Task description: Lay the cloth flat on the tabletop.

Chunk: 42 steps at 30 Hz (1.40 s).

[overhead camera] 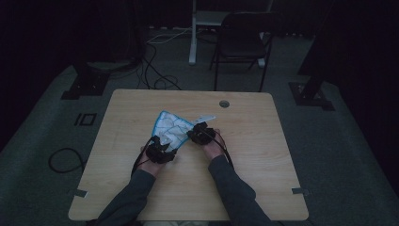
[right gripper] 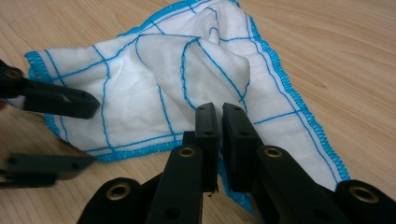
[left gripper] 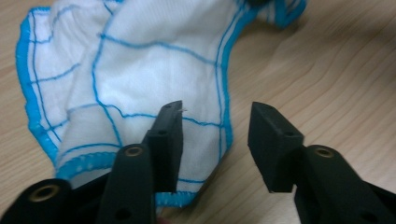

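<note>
Between the right gripper's (right gripper: 219, 112) two black jaws sat a pinch of the cloth (right gripper: 187, 84), and they were squeezed nearly together on it, just a thin slot left between them. The fold they had hold of bunched up into a little ridge right in front of the tips, in the right gripper view.

Over on the left gripper (left gripper: 217, 116), totally different story: jaws stood well apart with bare wood between them. One jaw lay over the cloth's blue hem, the other was off the cloth, over the table (left gripper: 336, 70). Nothing was clamped there as far as I could see. You could also spot those open jaws off at the cloth's far corner in the right gripper view, a bit blurry.

The cloth itself was white with a thin blue grid and a thick blue stitched edge, lying rumpled and flat-ish on the wooden table, roughly mid-table from above, with the near edge closest to both hands.

Behind the cloth, toward the far edge of the table, was a small round hole (overhead camera: 224, 103) in the top. Farther beyond the cloth, off the table, stood a dark folding chair (overhead camera: 242, 42), with cables (overhead camera: 155, 70) trailing on the floor.
</note>
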{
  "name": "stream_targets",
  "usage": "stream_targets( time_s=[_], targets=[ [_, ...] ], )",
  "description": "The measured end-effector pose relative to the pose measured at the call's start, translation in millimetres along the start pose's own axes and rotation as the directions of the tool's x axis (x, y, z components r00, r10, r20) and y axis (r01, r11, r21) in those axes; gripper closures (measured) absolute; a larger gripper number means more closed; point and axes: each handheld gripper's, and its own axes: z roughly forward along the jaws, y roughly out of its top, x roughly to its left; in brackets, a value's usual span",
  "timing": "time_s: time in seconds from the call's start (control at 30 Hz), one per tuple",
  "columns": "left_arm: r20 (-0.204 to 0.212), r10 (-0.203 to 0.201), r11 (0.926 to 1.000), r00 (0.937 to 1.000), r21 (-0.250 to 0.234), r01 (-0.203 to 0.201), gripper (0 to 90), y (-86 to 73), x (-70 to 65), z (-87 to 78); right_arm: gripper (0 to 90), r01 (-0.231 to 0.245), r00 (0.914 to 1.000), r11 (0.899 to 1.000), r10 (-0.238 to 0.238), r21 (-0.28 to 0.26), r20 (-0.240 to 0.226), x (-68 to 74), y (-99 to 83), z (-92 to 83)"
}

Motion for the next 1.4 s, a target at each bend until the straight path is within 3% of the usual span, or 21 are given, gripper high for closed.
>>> stream_targets(
  time_s=[0.17,0.23,0.3,0.33,0.37,0.47,0.5,0.53,0.67,0.93,1.07,1.2,1.27,1.4],
  targets=[
    [-0.07,0.07,0.9973,0.9951,0.027,-0.069,59.3,-1.3,-4.1,7.0,85.4,-0.003,1.0,1.0,0.003,-0.008,-0.002,-1.0,0.3,-1.3],
    [-0.097,0.1,0.9945,0.9902,0.041,-0.096,66.1,-1.2,-5.0,7.9,85.4,-0.002,1.0,1.0,0.002,-0.009,-0.003,-0.8,0.3,-1.7],
    [-0.105,0.1,0.9945,0.9895,0.044,-0.095,77.0,-0.6,-4.6,7.9,85.4,-0.001,1.0,1.0,0.001,-0.01,-0.004,-0.7,0.4,-1.9],
    [-0.083,0.075,0.9963,0.9938,0.049,-0.071,77.0,1.4,1.4,6.0,85.5,0.002,1.0,1.0,-0.002,-0.012,-0.004,-0.8,0.4,-2.1],
    [-0.068,0.057,0.9975,0.996,0.045,-0.054,85.1,2.4,3.7,4.6,85.4,0.003,1.0,1.0,-0.003,-0.012,-0.004,-1.3,0.5,-2.7],
    [-0.013,0.016,0.9998,0.9998,0.013,-0.016,87.2,5.3,7.0,-4.8,85.4,0.0,1.0,1.0,0.0,-0.016,-0.006,-2.1,0.6,-4.0],
    [-0.013,0.016,0.9998,0.9998,0.013,-0.016,87.3,5.3,7.0,-4.8,85.4,0.0,1.0,1.0,0.0,-0.016,-0.006,-2.1,0.6,-4.0],
    [0.039,-0.01,0.9999,0.9992,-0.008,0.011,87.3,7.7,8.4,-13.1,85.5,-0.003,1.0,1.0,0.002,-0.019,-0.007,-2.3,0.7,-4.7],
    [0.14,-0.066,0.9959,0.988,-0.052,0.074,87.3,10.9,8.8,-28.1,85.5,0.01,0.9999,1.0,-0.01,-0.023,-0.009,-3.2,0.1,-10.7],
    [0.259,-0.095,0.9924,0.9613,-0.052,0.112,87.3,6.0,-9.3,-35.3,84.5,0.047,0.9989,0.999,-0.047,-0.012,-0.008,-4.7,-5.6,-25.2],
    [0.296,-0.089,0.9935,0.9509,-0.042,0.106,87.3,1.2,-24.8,-30.1,78.4,0.052,0.9986,0.998,-0.052,-0.023,-0.004,-8.1,-11.7,-35.6],
    [0.339,-0.087,0.9945,0.9368,-0.024,0.102,87.3,-3.4,-41.5,-22.1,74.2,0.026,0.9996,0.999,-0.026,-0.04,-0.003,-9.7,-18.3,-44.6],
    [0.354,-0.074,0.9963,0.9323,-0.014,0.084,87.3,-4.2,-49.6,-18.3,72.6,0.025,0.9997,0.999,-0.025,-0.041,0.002,-8.5,-21.6,-47.1],
    [0.374,-0.077,0.9963,0.9244,-0.006,0.086,87.3,-4.5,-59.8,-12.8,71.8,0.023,0.9997,0.999,-0.023,-0.047,0.0,-6.3,-26.9,-48.9]
  ],
)
